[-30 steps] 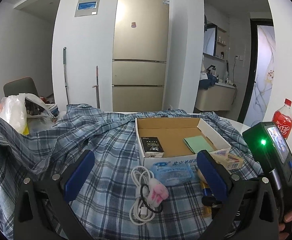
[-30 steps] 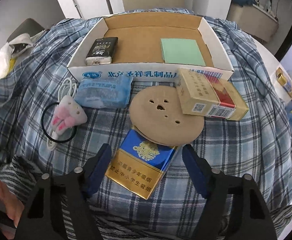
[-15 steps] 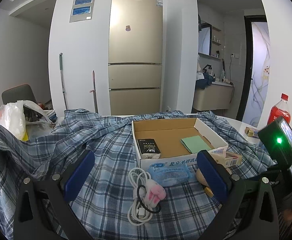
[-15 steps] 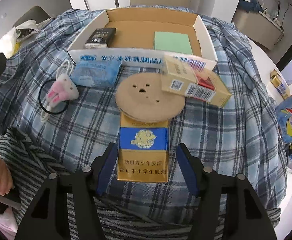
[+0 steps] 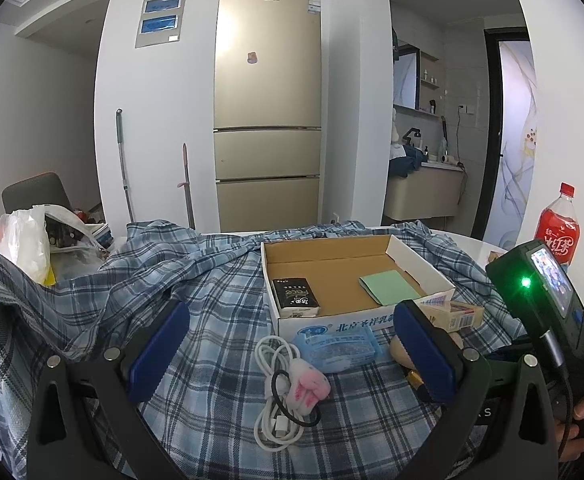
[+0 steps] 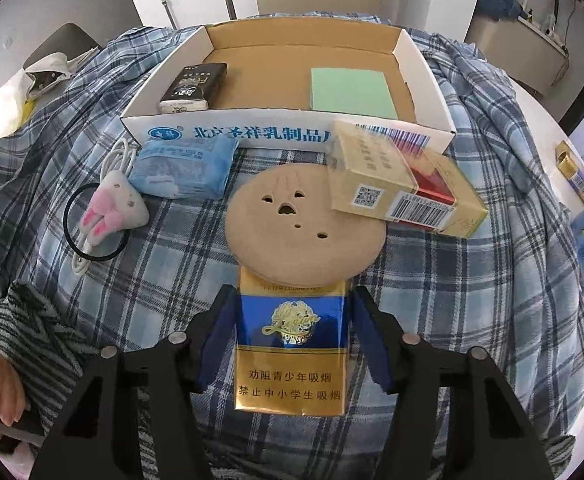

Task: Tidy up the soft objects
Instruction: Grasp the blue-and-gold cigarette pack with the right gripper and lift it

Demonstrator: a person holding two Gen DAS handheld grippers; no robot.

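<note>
Cardboard tray [image 6: 424, 76] on a blue plaid cloth [image 6: 472, 280] serves as the landmark. Inside the tray: a black tissue pack [image 6: 194, 87] at its left, a green pad [image 6: 350, 90] at its right. Against the tray's near wall: a pale blue tissue pack [image 6: 184, 166]; left of that, a white cable [image 5: 270, 364] with a pink-and-white plush hair tie [image 6: 110, 210] on top. A tan round disc [image 6: 306, 222] lies just before the tray, a gold carton [image 6: 400, 184] overlapping its right edge.

Right gripper [image 6: 294, 326]: jaws closing around a blue-and-gold cigarette pack [image 6: 290, 354] that lies nearest the viewer, tucked under the disc; pads not yet pressing.

Left gripper [image 5: 288, 344]: jaws spread wide, empty, held above the cloth on the near side of the tray.
</note>
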